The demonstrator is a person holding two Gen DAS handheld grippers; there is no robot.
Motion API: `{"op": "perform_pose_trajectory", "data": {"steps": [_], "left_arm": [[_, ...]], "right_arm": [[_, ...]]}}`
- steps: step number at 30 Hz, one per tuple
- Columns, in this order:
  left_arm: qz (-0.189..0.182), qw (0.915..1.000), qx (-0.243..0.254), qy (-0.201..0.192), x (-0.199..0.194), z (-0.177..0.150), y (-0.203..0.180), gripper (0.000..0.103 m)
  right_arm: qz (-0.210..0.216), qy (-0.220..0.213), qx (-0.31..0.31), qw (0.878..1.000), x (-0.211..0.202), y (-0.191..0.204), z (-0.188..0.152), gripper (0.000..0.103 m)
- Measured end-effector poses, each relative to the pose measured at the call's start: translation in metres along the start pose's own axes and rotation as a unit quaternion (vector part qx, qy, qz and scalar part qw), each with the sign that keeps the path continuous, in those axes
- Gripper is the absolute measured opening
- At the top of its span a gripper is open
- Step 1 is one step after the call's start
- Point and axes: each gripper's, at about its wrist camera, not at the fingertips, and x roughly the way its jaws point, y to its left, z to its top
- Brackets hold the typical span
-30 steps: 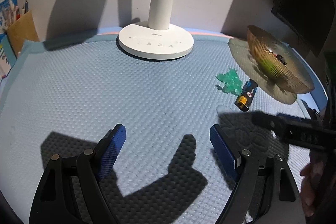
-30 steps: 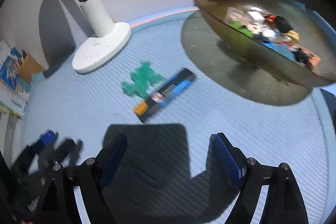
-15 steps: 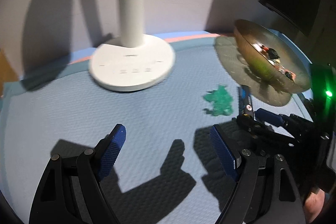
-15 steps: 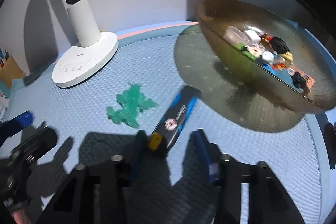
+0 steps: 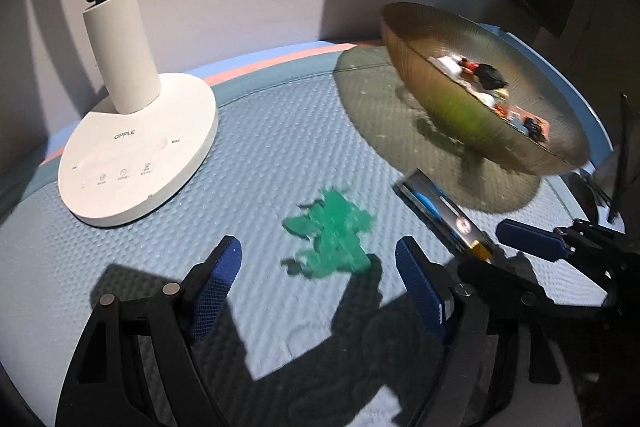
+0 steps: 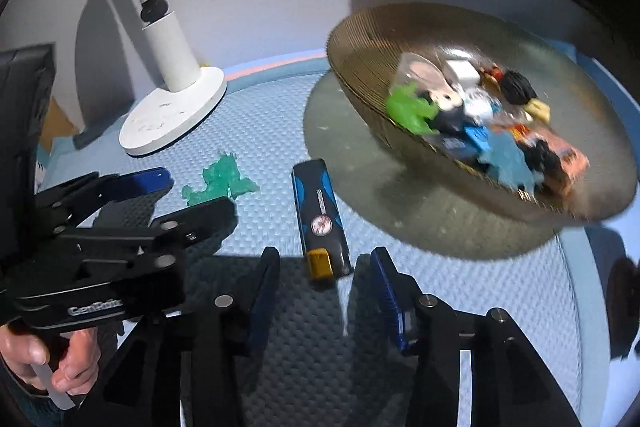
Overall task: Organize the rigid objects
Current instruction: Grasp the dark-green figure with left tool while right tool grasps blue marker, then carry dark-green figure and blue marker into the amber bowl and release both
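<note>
Here the right gripper (image 6: 322,301) is half-open, empty, its jaws flanking the lighter's (image 6: 320,217) yellow end; light, stiff, probably slick, so grip its long flat sides. Left gripper (image 5: 318,281) is wide open, toy (image 5: 332,235) just ahead.

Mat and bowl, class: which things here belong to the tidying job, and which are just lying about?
Part of the job:
battery
green toy
bowl
right gripper
left gripper

Just lying about:
lamp
mat
</note>
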Motion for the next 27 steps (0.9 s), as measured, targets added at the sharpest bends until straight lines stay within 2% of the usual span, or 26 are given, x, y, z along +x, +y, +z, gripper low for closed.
{"op": "perform_pose_trajectory", "data": {"steps": [5,9,13,14,16,17,19,22,27], "left_arm": [[0.001,0.9998,-0.02,-0.005,0.008,0.001,0.01,0.073],[-0.003,0.9997,-0.022,-0.011,0.008,0.005,0.013,0.069],[-0.021,0.9997,0.006,-0.011,0.007,0.003,0.002,0.038],[-0.013,0.9997,0.012,-0.014,0.005,0.002,-0.002,0.036],[-0.008,0.9998,0.015,-0.014,0.002,-0.002,-0.004,0.034],[-0.009,0.9998,0.012,-0.015,-0.002,-0.004,-0.004,0.032],[-0.021,0.9997,0.001,-0.014,-0.011,-0.011,-0.001,0.031],[-0.015,0.9997,-0.006,-0.018,-0.033,-0.03,0.0,0.027],[-0.029,0.9993,-0.012,-0.02,-0.07,-0.07,-0.002,0.027]], "right_arm": [[0.012,0.006,-0.001,1.0,0.016,0.0,0.009,0.046],[-0.003,0.002,-0.009,1.0,0.024,0.002,0.014,0.046],[-0.031,-0.001,-0.036,0.999,0.029,0.009,0.015,0.045],[-0.038,-0.002,-0.045,0.998,0.03,0.013,0.014,0.039],[-0.03,-0.006,-0.054,0.998,0.03,0.02,0.015,0.024],[-0.029,-0.005,-0.059,0.998,0.029,0.022,0.014,0.022],[-0.025,0.0,-0.061,0.998,0.025,0.024,0.009,0.022],[0.005,0.004,-0.058,0.998,0.008,0.022,-0.006,0.022],[0.028,0.014,-0.065,0.997,-0.029,0.009,-0.052,0.023]]}}
